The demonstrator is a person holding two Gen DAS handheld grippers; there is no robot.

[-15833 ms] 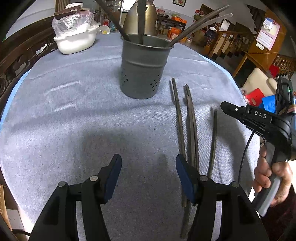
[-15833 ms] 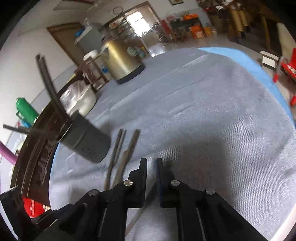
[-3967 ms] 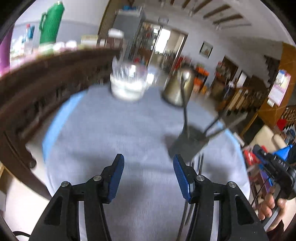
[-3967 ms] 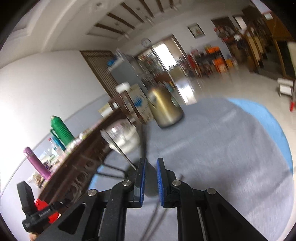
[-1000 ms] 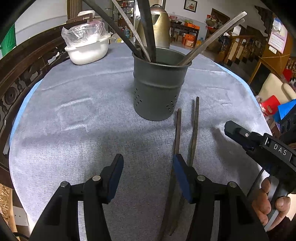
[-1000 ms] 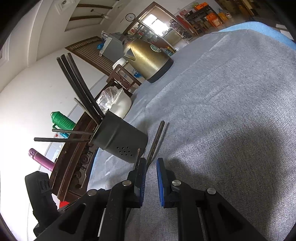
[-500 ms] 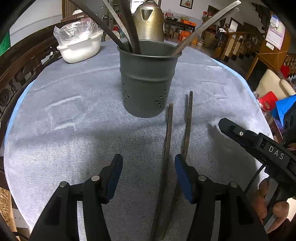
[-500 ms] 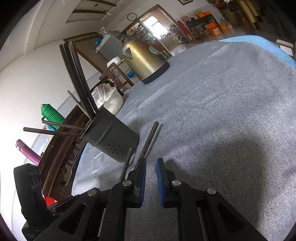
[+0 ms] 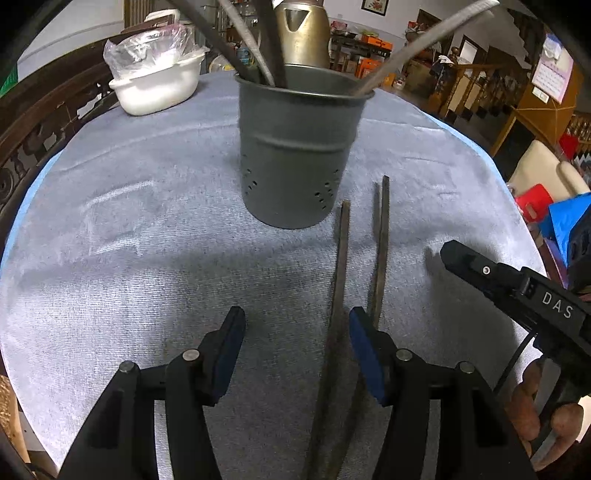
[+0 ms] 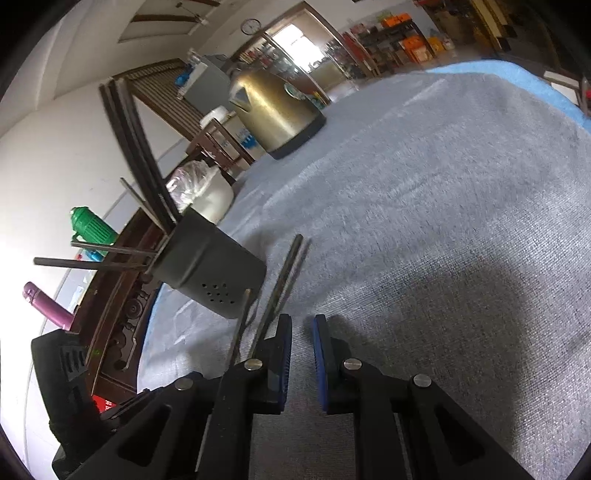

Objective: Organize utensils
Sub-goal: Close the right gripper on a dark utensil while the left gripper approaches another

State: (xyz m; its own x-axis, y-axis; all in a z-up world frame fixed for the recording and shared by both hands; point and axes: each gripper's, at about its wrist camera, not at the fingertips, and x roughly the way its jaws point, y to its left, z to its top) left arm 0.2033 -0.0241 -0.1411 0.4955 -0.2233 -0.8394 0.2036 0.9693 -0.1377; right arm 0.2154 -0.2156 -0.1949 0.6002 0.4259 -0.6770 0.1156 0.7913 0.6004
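Observation:
A grey metal utensil holder (image 9: 299, 147) stands mid-table with several dark chopsticks leaning out of it. Two more dark chopsticks (image 9: 340, 273) (image 9: 380, 243) lie side by side on the grey cloth, just right of the holder. My left gripper (image 9: 295, 332) is open above the cloth, and the left chopstick runs between its blue pads, close to the right one, untouched. My right gripper (image 10: 302, 332) is shut with nothing between its pads, just right of the lying chopsticks (image 10: 284, 280). The holder (image 10: 210, 266) sits beyond them. A hand (image 9: 535, 417) holds the right gripper (image 9: 454, 254).
A golden kettle (image 9: 303, 33) stands behind the holder, with a white bowl under plastic wrap (image 9: 159, 81) at the back left. A carved wooden rail (image 9: 37, 129) borders the table's left side. Behind it stand a green flask (image 10: 92, 225) and a purple bottle (image 10: 48, 306).
The left view has closed in on the holder, and the left chopstick now lies between the left fingers. The right view has tipped downward. Both grippers keep their openings.

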